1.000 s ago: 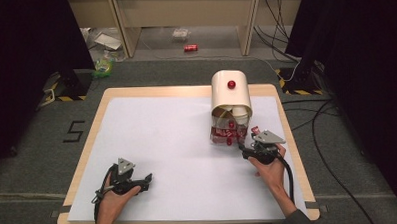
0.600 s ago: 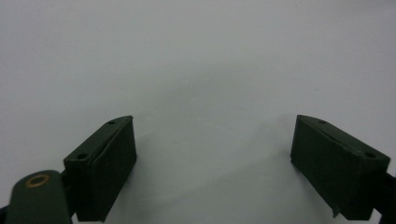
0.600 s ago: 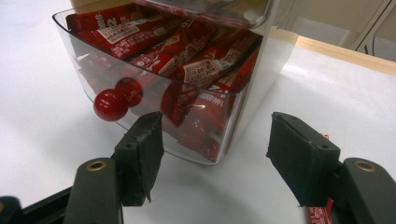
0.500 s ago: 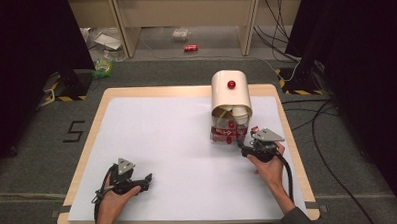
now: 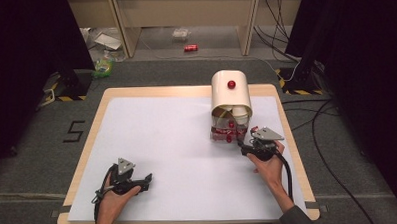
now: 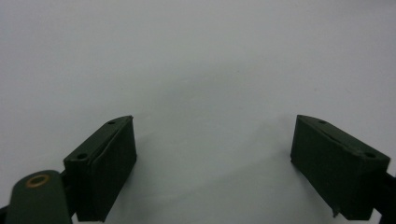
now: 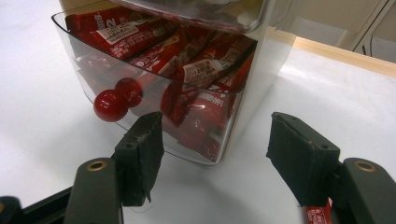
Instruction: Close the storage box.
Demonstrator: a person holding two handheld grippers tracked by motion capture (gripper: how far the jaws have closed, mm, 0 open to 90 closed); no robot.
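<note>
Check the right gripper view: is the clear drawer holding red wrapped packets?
Yes, the clear drawer with the red ball knob is packed with red wrapped packets.

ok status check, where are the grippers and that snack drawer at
Right gripper open, at the corner of the clear drawer, not touching. Drawer pulled out, full of red snack packs, red knob free. Left gripper open over bare white table. Nothing in the way.

Even overhead light, dark room edges, soft shadows, slightly blurred gripper views.
</note>
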